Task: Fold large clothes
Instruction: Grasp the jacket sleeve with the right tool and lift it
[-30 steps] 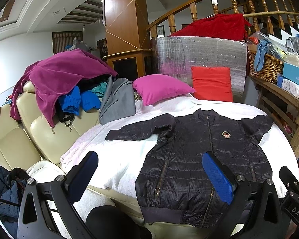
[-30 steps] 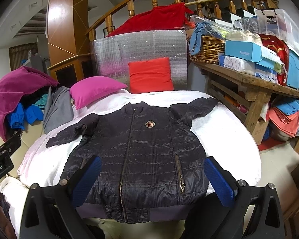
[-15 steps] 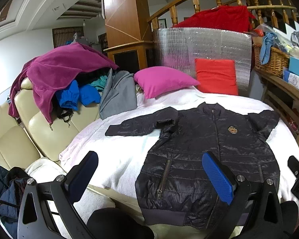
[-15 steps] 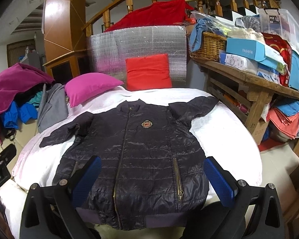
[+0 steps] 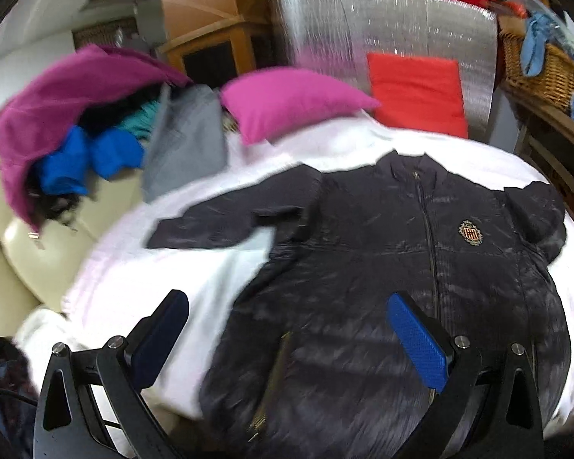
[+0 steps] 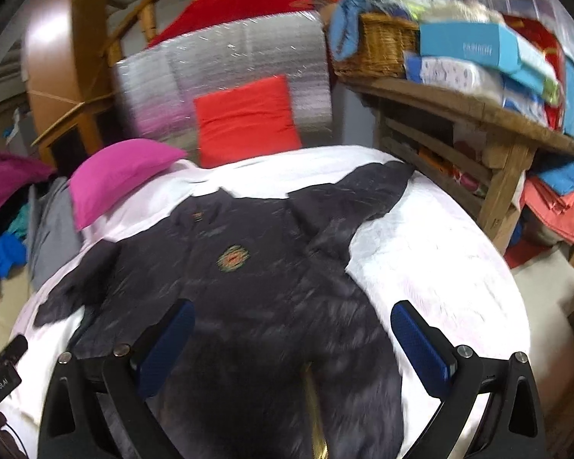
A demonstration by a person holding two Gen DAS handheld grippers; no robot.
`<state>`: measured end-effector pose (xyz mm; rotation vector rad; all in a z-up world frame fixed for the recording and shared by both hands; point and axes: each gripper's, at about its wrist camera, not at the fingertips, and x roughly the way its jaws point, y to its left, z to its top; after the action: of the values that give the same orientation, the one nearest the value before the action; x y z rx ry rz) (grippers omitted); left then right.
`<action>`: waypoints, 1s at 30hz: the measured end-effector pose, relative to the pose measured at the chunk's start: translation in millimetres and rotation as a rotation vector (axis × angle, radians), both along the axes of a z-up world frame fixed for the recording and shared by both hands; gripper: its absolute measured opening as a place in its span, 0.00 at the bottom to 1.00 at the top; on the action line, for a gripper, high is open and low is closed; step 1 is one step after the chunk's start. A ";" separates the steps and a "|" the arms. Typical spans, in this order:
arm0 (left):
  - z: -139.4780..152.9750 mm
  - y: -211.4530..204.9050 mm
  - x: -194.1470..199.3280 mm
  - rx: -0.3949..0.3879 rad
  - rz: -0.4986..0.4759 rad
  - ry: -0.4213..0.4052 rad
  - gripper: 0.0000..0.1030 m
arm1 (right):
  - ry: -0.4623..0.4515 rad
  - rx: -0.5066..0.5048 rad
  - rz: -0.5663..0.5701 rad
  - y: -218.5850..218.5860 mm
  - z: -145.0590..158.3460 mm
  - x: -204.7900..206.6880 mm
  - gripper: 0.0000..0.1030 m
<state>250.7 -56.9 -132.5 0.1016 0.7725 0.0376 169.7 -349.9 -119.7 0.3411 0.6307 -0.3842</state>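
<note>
A black quilted jacket (image 5: 382, 267) (image 6: 256, 294) lies flat and zipped, front up, on a white-covered round table (image 5: 141, 275) (image 6: 432, 260), sleeves spread to both sides. It carries a gold crest on the chest. My left gripper (image 5: 287, 329) hovers open above the jacket's left lower half, with the left pocket zip below it. Over the right lower half my right gripper (image 6: 292, 336) is open too, nothing between its blue pads. Both views are motion-blurred.
A pink cushion (image 5: 287, 99) and a red cushion (image 5: 417, 91) sit at the table's far edge against a silver foil panel (image 5: 382, 30). Piled clothes (image 5: 76, 114) cover a cream sofa at left. A wooden shelf (image 6: 478, 114) with basket and boxes stands at right.
Both grippers have moved forward and down toward the jacket, which now fills more of each view. Neither has closed or touched the fabric.
</note>
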 end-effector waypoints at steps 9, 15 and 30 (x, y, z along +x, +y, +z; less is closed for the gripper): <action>-105.8 -43.1 108.1 0.023 0.038 0.183 1.00 | -0.081 0.403 -0.135 -163.4 -77.5 86.4 1.00; -122.2 -51.8 121.9 0.029 0.050 0.240 1.00 | -0.168 0.727 -0.140 -223.3 -134.4 122.3 0.91; -90.4 -61.1 110.6 0.017 0.049 0.140 1.00 | -0.178 0.502 0.155 -130.7 -83.1 142.3 0.11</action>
<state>361.3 -118.0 -222.9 0.1025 0.9146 0.0845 312.0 -480.7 -202.9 0.7912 0.5692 -0.0397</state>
